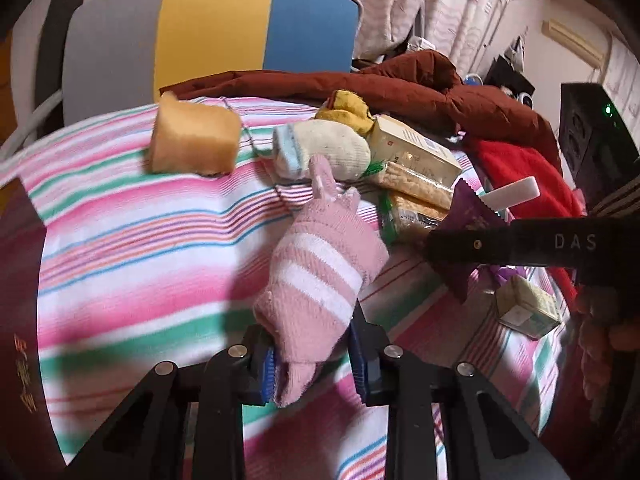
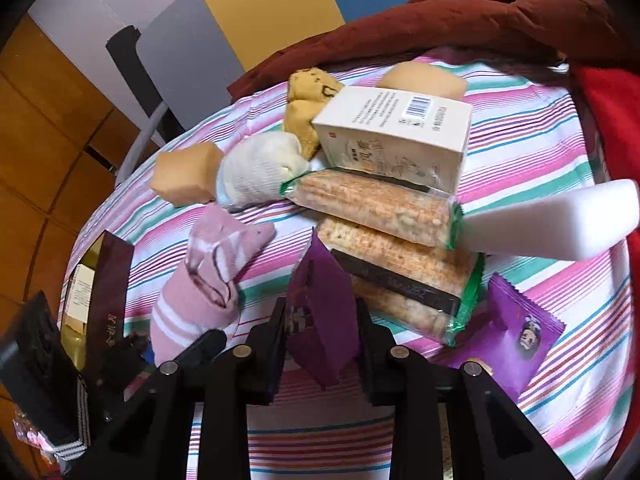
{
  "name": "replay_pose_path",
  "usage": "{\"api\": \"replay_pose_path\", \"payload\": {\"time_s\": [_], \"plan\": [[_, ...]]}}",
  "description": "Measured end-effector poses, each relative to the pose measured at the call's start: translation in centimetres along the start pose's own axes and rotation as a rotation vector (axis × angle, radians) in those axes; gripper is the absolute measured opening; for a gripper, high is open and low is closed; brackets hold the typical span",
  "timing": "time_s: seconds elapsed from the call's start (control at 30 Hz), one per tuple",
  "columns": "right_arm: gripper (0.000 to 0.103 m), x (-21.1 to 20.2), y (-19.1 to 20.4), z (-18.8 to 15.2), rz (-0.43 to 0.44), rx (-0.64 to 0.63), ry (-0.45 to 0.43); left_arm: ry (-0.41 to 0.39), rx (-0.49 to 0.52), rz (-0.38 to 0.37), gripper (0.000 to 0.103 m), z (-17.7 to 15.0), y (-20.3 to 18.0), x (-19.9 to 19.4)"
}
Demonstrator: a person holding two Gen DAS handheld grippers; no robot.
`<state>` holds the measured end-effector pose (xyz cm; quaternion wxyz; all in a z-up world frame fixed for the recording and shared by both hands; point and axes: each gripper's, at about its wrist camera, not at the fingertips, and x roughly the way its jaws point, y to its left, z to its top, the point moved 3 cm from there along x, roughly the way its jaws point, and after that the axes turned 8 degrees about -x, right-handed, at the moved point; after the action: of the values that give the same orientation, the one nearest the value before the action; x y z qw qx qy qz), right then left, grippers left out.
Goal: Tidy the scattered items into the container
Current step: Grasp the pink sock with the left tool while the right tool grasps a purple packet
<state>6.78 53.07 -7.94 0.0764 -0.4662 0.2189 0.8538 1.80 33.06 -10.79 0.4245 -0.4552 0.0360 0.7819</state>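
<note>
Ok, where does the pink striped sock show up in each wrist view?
Left wrist view: pink striped sock in the lower centre, its end between the left hand-held gripper pads.
Right wrist view: same sock at lower left, beside the purple packet.
Shared landmark: the white carton above the rice-cracker packs.

You are in a lived-in room of a home, most likely a bedroom. The work surface is covered with a striped sheet (image 1: 132,216), and a rust-brown quilt (image 1: 400,84) and a red fleece blanket (image 1: 520,172) lie bunched along its far edge. Pale patterned curtains (image 1: 420,4) hang behind, an air conditioner (image 1: 572,42) sits high on the wall, and you see a wooden floor (image 2: 44,128) below.
</note>
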Motion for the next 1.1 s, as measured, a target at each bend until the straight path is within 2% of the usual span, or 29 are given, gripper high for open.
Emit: {"api": "replay_pose_path", "payload": {"time_s": [0.2, 0.37, 0.7, 0.87, 1.1], "plan": [[0.03, -0.2, 0.4, 0.2, 0.063, 0.008, -0.021, -0.008, -0.042, -0.017, 0.026, -0.8, 0.8, -0.9], [0.03, 0.2, 0.4, 0.0, 0.152, 0.054, -0.014, -0.016, -0.054, -0.012, 0.025, -1.8, 1.2, -1.8], [0.03, 0.2, 2.1, 0.2, 0.2, 0.007, -0.033, -0.066, -0.116, -0.056, 0.025, -2.3, 2.1, -5.2], [0.03, 0.8, 2.6, -0.2, 0.243, 0.018, -0.015, -0.095, -0.137, -0.078, 0.025, -2.2, 2.6, -7.1], [0.03, 1.3, 3.3, -0.4, 0.258, 0.001, -0.001, -0.121, -0.167, -0.085, 0.025, -2.2, 3.7, -9.1]]}}
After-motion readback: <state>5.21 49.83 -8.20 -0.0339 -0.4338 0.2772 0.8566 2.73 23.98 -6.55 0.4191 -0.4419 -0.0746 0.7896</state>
